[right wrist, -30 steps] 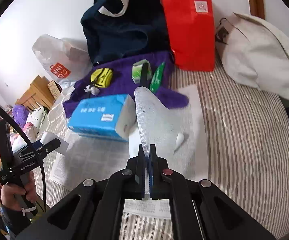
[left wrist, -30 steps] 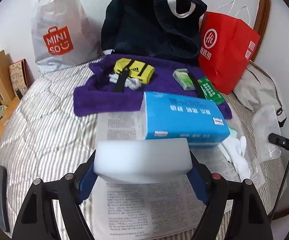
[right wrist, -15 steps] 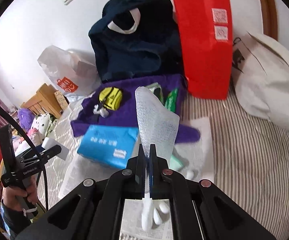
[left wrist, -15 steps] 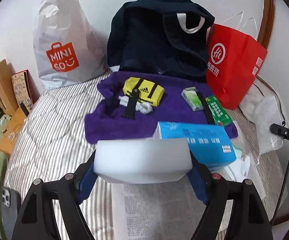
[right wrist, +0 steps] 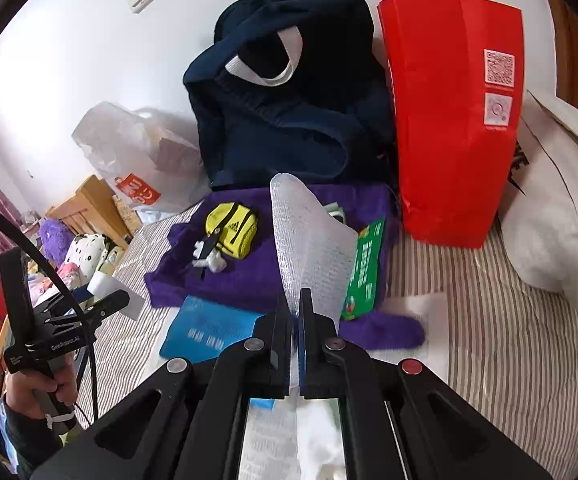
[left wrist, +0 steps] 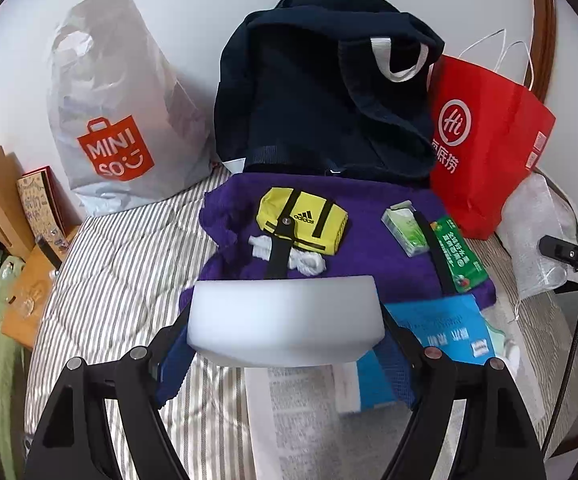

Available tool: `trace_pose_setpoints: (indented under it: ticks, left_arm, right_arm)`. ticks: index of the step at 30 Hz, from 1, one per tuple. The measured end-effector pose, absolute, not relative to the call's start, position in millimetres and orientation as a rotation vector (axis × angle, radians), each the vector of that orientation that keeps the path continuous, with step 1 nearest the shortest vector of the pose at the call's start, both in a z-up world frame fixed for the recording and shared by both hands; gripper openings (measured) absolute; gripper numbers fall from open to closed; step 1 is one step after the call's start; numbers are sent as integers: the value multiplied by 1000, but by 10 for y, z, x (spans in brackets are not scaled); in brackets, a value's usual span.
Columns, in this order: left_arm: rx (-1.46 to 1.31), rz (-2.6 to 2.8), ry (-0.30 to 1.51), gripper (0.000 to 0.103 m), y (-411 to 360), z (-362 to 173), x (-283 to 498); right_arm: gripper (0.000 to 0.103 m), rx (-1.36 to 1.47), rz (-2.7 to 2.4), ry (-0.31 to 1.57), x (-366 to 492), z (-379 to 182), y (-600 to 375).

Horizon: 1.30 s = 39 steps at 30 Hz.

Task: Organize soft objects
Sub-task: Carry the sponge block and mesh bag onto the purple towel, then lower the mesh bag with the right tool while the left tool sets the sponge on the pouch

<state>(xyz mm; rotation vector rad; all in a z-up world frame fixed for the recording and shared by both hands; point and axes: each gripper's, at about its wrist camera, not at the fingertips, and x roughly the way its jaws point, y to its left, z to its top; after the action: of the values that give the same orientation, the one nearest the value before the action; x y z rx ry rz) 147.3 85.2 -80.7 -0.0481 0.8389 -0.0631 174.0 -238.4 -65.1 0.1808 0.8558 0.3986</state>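
My left claw squeezes the foam block; right claw pinches the foam sheet — carry both level toward the dark bag.

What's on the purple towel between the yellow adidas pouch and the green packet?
A small pale-green tissue pack, lying on the purple towel between the yellow adidas pouch and the green packet. Clearest in the left wrist view.

A purple towel lies on the grey-and-white striped bedding. Red paper bag, navy backpack, yellow-and-black pouch alongside.
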Motion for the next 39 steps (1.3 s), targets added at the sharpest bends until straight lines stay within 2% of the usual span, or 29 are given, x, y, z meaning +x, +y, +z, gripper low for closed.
trace_pose_setpoints:
  ticks: [13,21,33,35,37,39]
  left_arm:
    - [-73,-58,850,79,958,-903,1922]
    - [-92,-55,868,79,1012,-994,2098]
    - [-95,-88,906,79,941,-1182,2384]
    - [-98,-96,914,79,912,-1224,2443]
    - [-112,-103,917,79,893,-1260,2505]
    - [-116,-107,920,79,868,-1288,2567]
  right_arm:
    - [3,134,344,893,2402,-791,-2244]
    - [4,137,344,994,2746,-1222,-2068]
    - [7,145,417,1083,2937,-1582,-1838]
    - [12,141,430,1081,2940,-1591,-1837]
    - [31,134,436,1090,2955,-1606,-1831]
    - [40,133,437,1092,2976,-1625,-1822]
